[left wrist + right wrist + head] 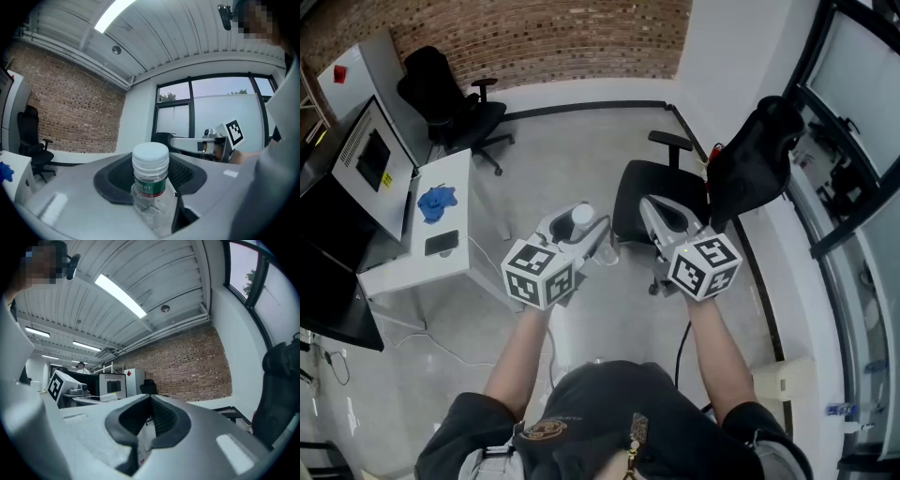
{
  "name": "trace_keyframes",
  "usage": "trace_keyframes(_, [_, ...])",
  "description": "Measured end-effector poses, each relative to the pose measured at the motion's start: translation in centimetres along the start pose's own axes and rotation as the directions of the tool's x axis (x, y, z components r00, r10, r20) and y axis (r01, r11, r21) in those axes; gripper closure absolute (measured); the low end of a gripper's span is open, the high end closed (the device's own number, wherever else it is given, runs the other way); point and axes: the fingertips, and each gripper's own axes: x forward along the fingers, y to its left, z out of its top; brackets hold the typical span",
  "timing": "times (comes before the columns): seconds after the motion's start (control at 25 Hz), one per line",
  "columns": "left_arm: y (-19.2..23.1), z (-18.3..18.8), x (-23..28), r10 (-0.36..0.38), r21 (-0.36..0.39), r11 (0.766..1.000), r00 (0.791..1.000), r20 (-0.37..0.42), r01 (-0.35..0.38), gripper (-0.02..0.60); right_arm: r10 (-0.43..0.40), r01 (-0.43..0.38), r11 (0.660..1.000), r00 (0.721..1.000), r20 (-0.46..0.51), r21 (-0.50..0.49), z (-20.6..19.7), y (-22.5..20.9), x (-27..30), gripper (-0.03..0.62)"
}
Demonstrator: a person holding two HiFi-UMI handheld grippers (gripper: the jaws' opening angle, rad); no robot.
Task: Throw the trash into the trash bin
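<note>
Pinching a clear plastic bottle [150, 185] upright, cap up, the left gripper [578, 228] carries the trash; right gripper [654, 208] alongside has jaws pressed together; no bin visible

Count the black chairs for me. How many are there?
2. The far chair stands by the brick wall at the upper left. The near chair is mid-floor, just ahead. Others may be hidden out of view.

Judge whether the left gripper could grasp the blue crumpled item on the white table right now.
Probably not. The left gripper is shut on a clear bottle, so its jaws are full. The blue item lies on the white table, off to its left and apart from it.
</note>
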Motion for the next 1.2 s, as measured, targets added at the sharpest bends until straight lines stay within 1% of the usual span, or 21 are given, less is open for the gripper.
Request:
trace_keyframes(0.16, [-2.0, -0.7, 2.1, -0.070, -0.001, 0.998, 0.997, -0.016, 0.070, 0.376, -0.071, 0.071, 0.997, 0.997, -0.015, 0.011, -0.8, -2.2, -2.4, 0.591])
trace_keyframes(0.28, [-3.7, -2.2, 3.8, -0.141, -0.010, 0.990, 0.989, -0.037, 0.141, 0.376, -0.144, 0.145, 0.989, 0.989, -0.025, 0.021, -2.0, -3.9, -4.6, 0.591])
trace_keyframes(0.4, [-6.3, -3.9, 5.6, -0.234, -0.026, 0.972, 0.970, -0.068, 0.233, 0.376, -0.237, 0.239, 0.970, 0.970, -0.043, 0.036, -3.3, -5.6, -7.8, 0.591])
trace_keyframes(0.52, [-9.5, -5.1, 7.6, -0.320, -0.034, 0.948, 0.943, -0.096, 0.318, 0.376, -0.318, 0.321, 0.945, 0.946, -0.055, 0.057, -4.2, -7.5, -11.3, 0.591])
trace_keyframes(0.68, [-14.3, -6.5, 10.2, -0.425, -0.038, 0.905, 0.896, -0.133, 0.424, 0.376, -0.414, 0.418, 0.905, 0.908, -0.062, 0.081, -5.1, -9.5, -16.1, 0.591])
trace_keyframes(0.84, [-19.7, -7.4, 12.2, -0.511, -0.041, 0.858, 0.845, -0.160, 0.511, 0.376, -0.502, 0.505, 0.857, 0.863, -0.060, 0.098, -5.4, -11.4, -21.8, 0.591])
trace_keyframes(1.0, [-26.5, -8.1, 13.8, -0.601, -0.039, 0.795, 0.778, -0.181, 0.605, 0.375, -0.598, 0.599, 0.794, 0.800, -0.046, 0.104, -5.1, -12.9, -29.0, 0.591])
trace_keyframes(1.12, [-31.9, -8.6, 14.7, -0.655, -0.042, 0.749, 0.731, -0.191, 0.661, 0.376, -0.658, 0.657, 0.746, 0.752, -0.038, 0.109, -5.0, -13.9, -34.6, 0.591])
trace_keyframes(1.2, [-35.6, -9.1, 15.0, -0.690, -0.043, 0.715, 0.695, -0.203, 0.698, 0.376, -0.697, 0.696, 0.709, 0.716, -0.035, 0.118, -5.1, -14.2, -38.5, 0.591])
